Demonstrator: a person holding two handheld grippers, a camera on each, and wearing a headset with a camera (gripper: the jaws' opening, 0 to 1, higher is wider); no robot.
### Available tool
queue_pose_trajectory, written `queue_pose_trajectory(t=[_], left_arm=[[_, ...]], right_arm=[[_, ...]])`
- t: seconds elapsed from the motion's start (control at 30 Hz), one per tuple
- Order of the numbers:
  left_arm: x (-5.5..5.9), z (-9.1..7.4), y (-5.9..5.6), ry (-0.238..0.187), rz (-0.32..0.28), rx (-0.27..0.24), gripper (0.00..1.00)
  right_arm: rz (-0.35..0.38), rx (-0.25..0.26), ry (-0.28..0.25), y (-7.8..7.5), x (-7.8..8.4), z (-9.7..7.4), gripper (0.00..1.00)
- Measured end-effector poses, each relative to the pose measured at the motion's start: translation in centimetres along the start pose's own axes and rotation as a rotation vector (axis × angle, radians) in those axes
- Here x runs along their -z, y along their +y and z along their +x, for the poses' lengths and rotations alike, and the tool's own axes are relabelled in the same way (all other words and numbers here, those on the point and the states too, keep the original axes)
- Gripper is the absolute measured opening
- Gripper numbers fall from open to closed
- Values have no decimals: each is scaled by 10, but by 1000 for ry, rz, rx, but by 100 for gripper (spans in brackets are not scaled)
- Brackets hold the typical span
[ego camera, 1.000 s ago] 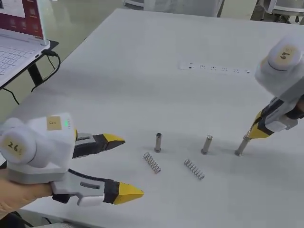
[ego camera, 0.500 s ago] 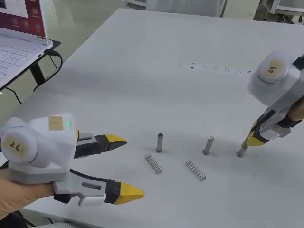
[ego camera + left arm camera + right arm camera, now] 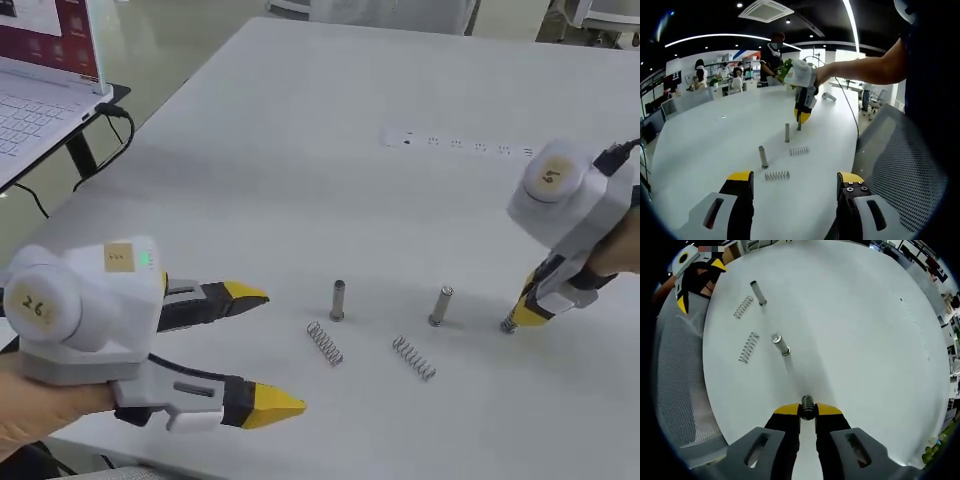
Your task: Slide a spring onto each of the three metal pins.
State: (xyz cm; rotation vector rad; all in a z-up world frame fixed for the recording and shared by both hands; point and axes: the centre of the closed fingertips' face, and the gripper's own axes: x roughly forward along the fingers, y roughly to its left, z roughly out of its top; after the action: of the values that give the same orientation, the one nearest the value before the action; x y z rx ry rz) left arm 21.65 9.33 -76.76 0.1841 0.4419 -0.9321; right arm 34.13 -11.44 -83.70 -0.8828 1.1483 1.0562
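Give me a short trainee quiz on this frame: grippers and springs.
1. True or false: the left gripper is open.
2. How many springs lie loose on the table?
3. The right gripper is: A wide open; B shut on a spring; C shut on nothing.

Key: 1 true; 2 two; 3 B.
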Motion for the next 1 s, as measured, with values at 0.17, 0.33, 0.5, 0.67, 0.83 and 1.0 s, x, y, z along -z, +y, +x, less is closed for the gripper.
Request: queue_pose_trajectory(t=[0.17,0.33,0.5,0.67,0.83,1.0], left_arm=[[1,1,-1,0,-1,2,63],[1,1,-2,-2,-3,2,62],[2,0,-2,-1,-4,3,62],[2,1,-1,-1,-3,5,62],[1,2,-1,-3,-1,8,62],[-1,4,-2,-3,3,14,63]], right_arm=[[2,0,-12,1,-2,-1,9],[-2,1,-15,3,-2,0,10],[-10,3,-20,5,-1,0,15],[0,4,-36,6,1,0,20],[19,1,-40,9,6,-1,22],[29,8,-40,11,12,-2,22]])
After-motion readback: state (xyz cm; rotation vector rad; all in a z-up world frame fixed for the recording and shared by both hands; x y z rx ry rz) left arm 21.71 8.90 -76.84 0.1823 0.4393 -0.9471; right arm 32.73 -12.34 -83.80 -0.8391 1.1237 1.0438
